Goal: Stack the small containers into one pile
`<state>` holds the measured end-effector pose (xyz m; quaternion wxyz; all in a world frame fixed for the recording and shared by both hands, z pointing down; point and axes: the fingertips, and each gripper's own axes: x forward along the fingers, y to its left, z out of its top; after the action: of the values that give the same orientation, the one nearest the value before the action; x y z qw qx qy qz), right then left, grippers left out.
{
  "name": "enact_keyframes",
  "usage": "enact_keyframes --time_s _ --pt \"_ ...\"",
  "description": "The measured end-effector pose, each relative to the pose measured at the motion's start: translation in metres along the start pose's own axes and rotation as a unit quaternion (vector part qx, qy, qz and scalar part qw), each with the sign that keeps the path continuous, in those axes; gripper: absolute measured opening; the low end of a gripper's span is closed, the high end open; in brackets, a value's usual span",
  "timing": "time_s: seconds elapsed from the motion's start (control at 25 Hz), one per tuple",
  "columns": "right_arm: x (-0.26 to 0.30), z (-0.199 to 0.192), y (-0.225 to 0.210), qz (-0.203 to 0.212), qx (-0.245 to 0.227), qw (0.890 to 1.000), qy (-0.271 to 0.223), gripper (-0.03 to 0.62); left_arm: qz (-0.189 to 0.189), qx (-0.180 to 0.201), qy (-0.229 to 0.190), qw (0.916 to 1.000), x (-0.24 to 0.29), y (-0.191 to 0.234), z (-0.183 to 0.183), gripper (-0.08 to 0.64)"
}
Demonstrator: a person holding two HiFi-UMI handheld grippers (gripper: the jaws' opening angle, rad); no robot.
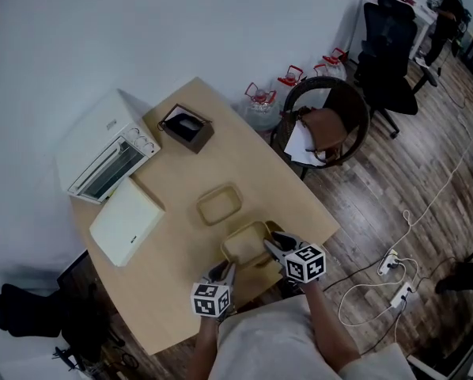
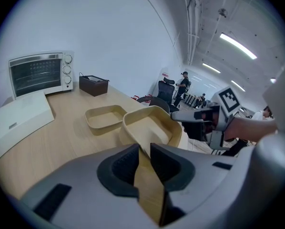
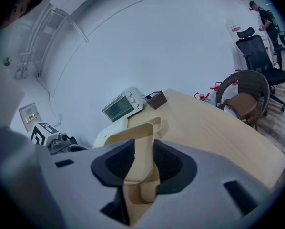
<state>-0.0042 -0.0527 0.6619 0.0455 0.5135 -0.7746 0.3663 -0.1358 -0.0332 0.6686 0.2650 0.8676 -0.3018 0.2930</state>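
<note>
A dark box point(image 1: 187, 127) is set open at the back of the counter point(image 1: 165, 291); what is in it cannot be made out. To its right, an empty tan container point(image 1: 219, 204) is laid flat on the counter. Just beside it, by the counter's edge, a second tan container point(image 1: 244, 244) is held, and nothing is seen inside. Its near edge is clamped by the fingers of the left gripper point(image 1: 225, 272), its right edge by those of the right gripper point(image 1: 274, 246). Whether it touches the counter cannot be told.
</note>
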Motion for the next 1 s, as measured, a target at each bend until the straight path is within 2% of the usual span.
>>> enact_keyframes --time_s 0.28,0.44,0.76,1.0 --pt "-0.01 0.002 -0.019 0.01 -0.004 1.0 0.016 0.135 0.008 -0.018 -0.003 0.9998 0.013 -0.02 -0.002 0.071" --pt "-0.014 0.003 -0.027 0.023 -0.007 0.999 0.023 0.139 0.015 -0.048 -0.014 0.9987 0.018 -0.029 -0.004 0.071" --pt "-0.012 0.003 -0.04 0.058 -0.022 0.997 0.044 0.146 0.045 -0.115 -0.045 0.9913 0.026 -0.04 -0.009 0.071" --pt "-0.009 0.004 -0.044 0.08 -0.036 0.994 0.066 0.15 0.071 -0.136 -0.056 0.9865 0.03 -0.042 -0.011 0.069"
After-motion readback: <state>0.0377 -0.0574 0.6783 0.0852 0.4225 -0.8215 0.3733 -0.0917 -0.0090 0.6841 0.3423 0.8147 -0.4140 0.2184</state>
